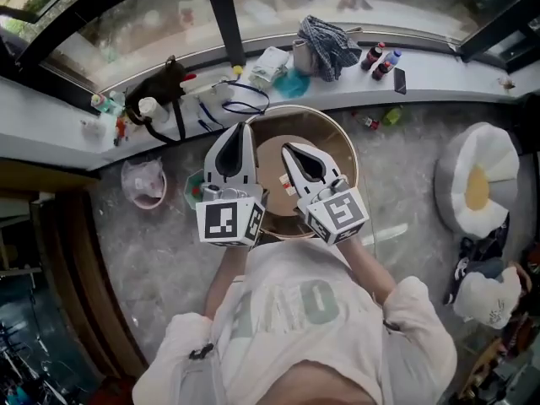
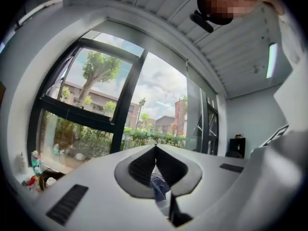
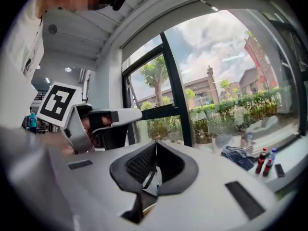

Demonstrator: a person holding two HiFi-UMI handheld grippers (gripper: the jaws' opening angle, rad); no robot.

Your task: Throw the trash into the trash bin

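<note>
The trash bin (image 1: 341,144) is a round tan tub on the floor below the windowsill, with a few small scraps on its brown bottom (image 1: 289,187). Both grippers are held high and close to the head camera, above the bin. My left gripper (image 1: 239,130) is shut, its tips meeting with nothing between them. My right gripper (image 1: 288,148) beside it is also shut and empty. In the left gripper view the shut jaws (image 2: 155,149) point level at the window. In the right gripper view the shut jaws (image 3: 155,145) point the same way, and the left gripper (image 3: 138,114) shows at the left.
On the windowsill (image 1: 439,83) lie a black bag (image 1: 159,87), a blue-grey cloth (image 1: 329,42), a metal cup (image 1: 302,56), small bottles (image 1: 380,61) and a phone (image 1: 399,80). A pink tub (image 1: 143,184) stands left of the bin. An egg-shaped cushion (image 1: 477,186) lies at the right.
</note>
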